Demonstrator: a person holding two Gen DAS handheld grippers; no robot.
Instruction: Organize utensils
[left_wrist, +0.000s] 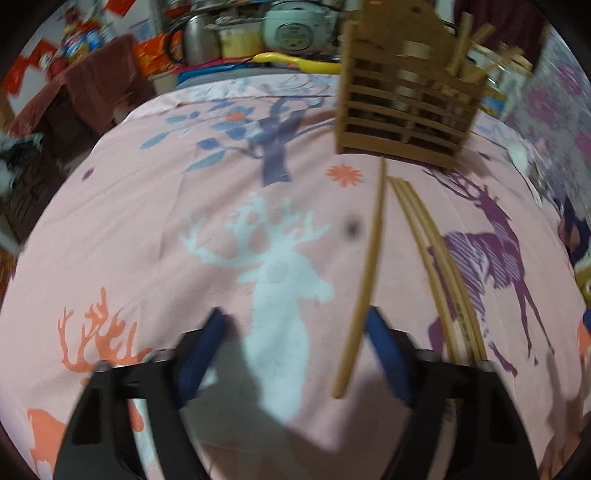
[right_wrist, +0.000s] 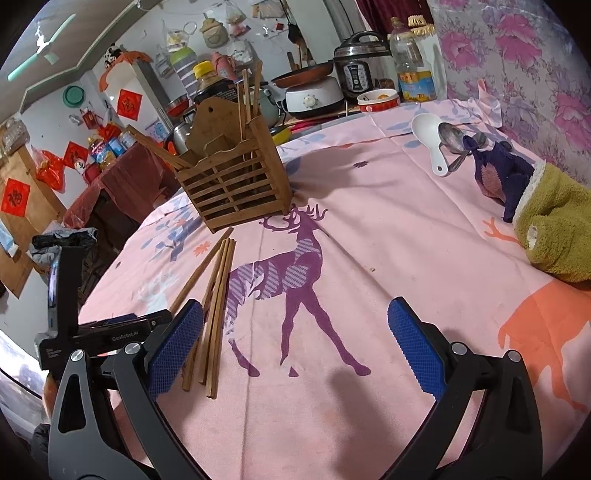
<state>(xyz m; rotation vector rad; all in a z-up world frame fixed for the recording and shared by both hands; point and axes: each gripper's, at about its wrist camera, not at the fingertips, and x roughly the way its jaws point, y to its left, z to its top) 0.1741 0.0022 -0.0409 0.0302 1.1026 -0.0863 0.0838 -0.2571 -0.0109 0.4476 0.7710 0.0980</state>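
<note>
Partway done — some chopsticks stand in the wooden slatted holder (right_wrist: 236, 177), but a bundle of chopsticks (right_wrist: 212, 314) lies on the table (right_wrist: 369, 240) and spoons (right_wrist: 439, 140) wait beyond; left gripper (left_wrist: 295, 354) and right gripper (right_wrist: 295, 350) both have fingers spread, pinching nothing.

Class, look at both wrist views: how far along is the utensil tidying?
Done: some chopsticks stand in the wooden holder. In hand: nothing; left gripper and right gripper are open. Left: loose chopsticks on the cloth, plus white spoon and metal spoons.
</note>
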